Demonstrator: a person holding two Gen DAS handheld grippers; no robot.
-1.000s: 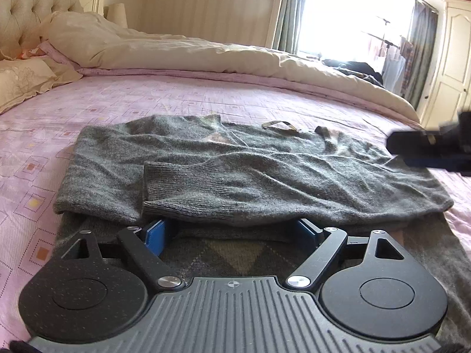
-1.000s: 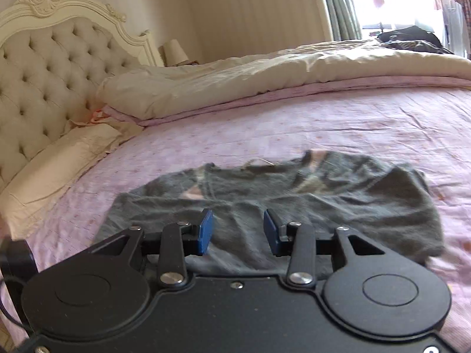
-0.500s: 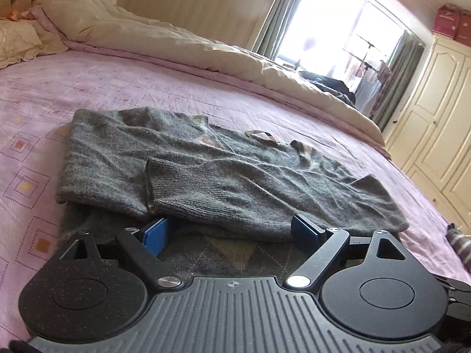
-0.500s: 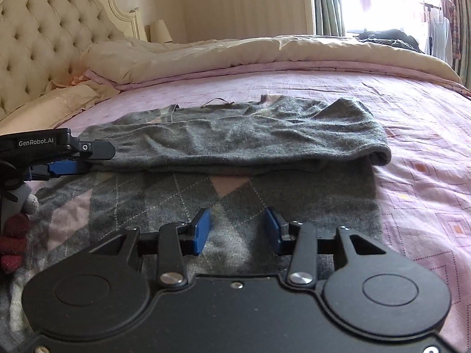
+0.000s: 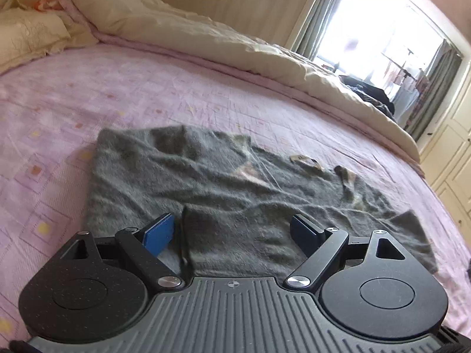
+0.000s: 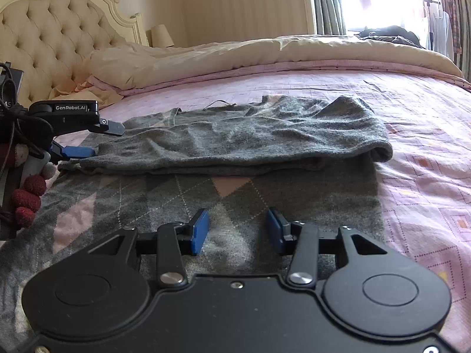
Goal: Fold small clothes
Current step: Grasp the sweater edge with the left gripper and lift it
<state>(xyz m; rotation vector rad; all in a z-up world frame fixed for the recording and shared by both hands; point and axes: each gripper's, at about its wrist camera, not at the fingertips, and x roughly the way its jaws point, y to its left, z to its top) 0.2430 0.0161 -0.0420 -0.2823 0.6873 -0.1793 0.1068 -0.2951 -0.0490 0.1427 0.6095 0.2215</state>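
Note:
A grey argyle sweater (image 6: 265, 194) lies flat on the pink bedspread (image 6: 426, 153). Its upper part and sleeves are folded down into a plain grey band (image 6: 250, 135) across the middle. My left gripper (image 5: 232, 226) is open wide and low over that band, and the sleeve cuff edge (image 5: 184, 235) lies between its blue pads without being pinched. The right wrist view shows the left gripper (image 6: 97, 139) at the band's left end. My right gripper (image 6: 238, 220) hovers over the argyle front with its jaws opening and nothing between them.
A rolled cream duvet (image 5: 235, 47) runs along the far side of the bed. The tufted headboard (image 6: 59, 38) and pillows (image 5: 26, 38) are at the left. A gloved hand (image 6: 29, 197) holds the left gripper. White wardrobe doors (image 5: 453, 158) stand at the right.
My right gripper sank from above onto the sweater's argyle front, then stayed still. My left gripper rolled and moved along the folded band toward the sleeve cuff.

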